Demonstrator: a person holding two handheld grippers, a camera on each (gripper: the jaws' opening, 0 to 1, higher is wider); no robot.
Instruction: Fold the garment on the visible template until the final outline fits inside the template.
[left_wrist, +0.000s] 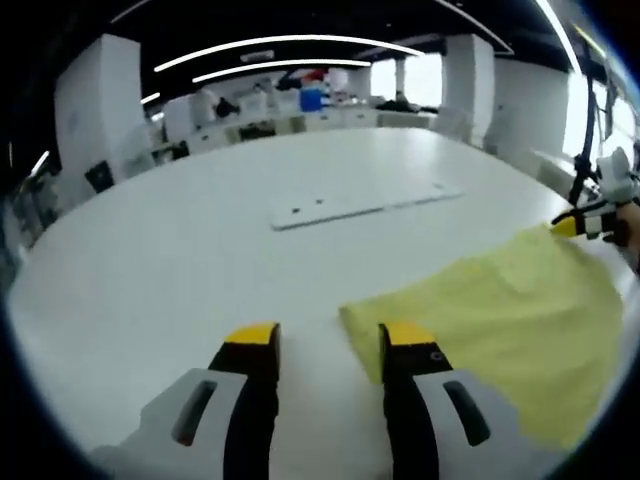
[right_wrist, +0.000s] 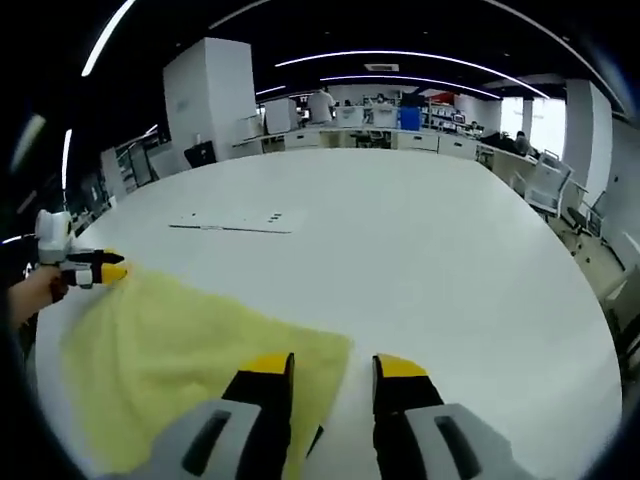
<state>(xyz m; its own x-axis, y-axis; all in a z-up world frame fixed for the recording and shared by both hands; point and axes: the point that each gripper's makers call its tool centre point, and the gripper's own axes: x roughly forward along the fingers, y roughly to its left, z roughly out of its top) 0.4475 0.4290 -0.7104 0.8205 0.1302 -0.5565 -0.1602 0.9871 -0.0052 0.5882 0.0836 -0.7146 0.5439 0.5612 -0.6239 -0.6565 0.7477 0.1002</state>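
Left gripper view: left gripper (left_wrist: 327, 338) sat low over the table (left_wrist: 200, 250), jaws apart, holding nothing. Garment (left_wrist: 510, 325), pale yellow, lay flat on the table to the right, its near corner right between the jaw tips, touching or just short of the right one; hard to say. Right gripper (left_wrist: 575, 227) came in at the far right edge, tips at the garment's far corner. A flat white panel (left_wrist: 365, 203) lay further out on the table, well apart from the cloth; could be the template, can't confirm.

Right gripper view: right gripper (right_wrist: 332, 368) also had jaws apart, nothing held. Garment (right_wrist: 170, 360) spread to the left, one edge running under the left jaw. Left gripper (right_wrist: 100, 270) showed at the far left by the cloth's opposite corner, a hand (right_wrist: 30, 292) behind it. Panel (right_wrist: 235, 224) visible far off.

Judgement: early stage, the pre-grasp for a fold; cloth looked unfolded. Next move calls for each gripper to close on its corner, both layers pinched, then lift together and carry across evenly so the edge doesn't skew.
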